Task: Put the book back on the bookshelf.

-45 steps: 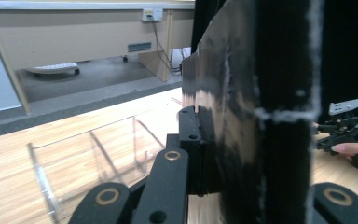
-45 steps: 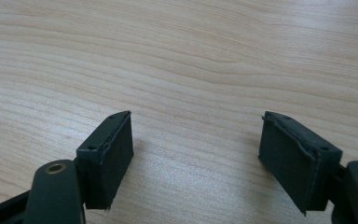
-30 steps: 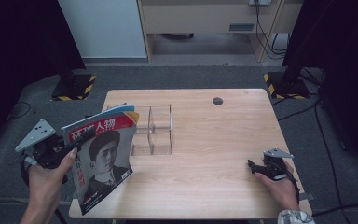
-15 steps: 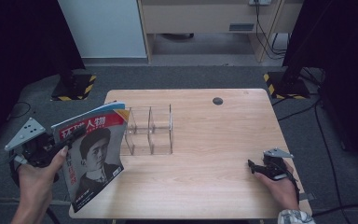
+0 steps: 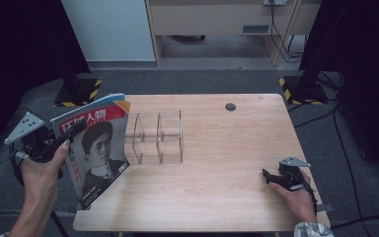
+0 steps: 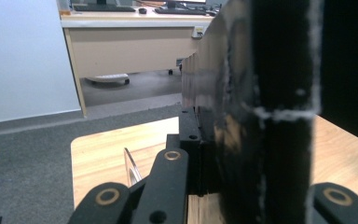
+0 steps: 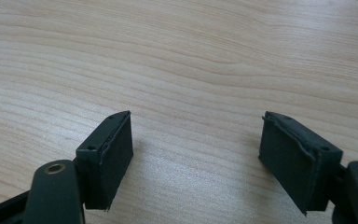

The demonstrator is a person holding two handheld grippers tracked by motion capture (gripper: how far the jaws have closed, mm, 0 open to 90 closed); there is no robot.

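The left gripper (image 5: 71, 132) is clamping a red-mastheaded portrait magazine (image 5: 96, 153) with white Chinese characters; it is drifting leftward, away from the clear acrylic divider rack (image 5: 157, 138). The right gripper (image 5: 268, 177) is resting with jaws apart on the wooden table (image 5: 217, 197).

— Magazine (image 5: 96, 148): finish?
— Glossy paper cover. Divider rack (image 5: 157, 137): clear, smooth plastic.
— Table (image 5: 227, 168)?
— Pale wood grain, matt. Right gripper (image 7: 196, 158) pads: black, matt, rough-edged.

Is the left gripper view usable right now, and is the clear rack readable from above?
Left gripper view: the held magazine sits close, dark and out of focus. High view: evenly lit; the clear rack reads faintly by its edges. Right gripper view: sharp, soft shadows.
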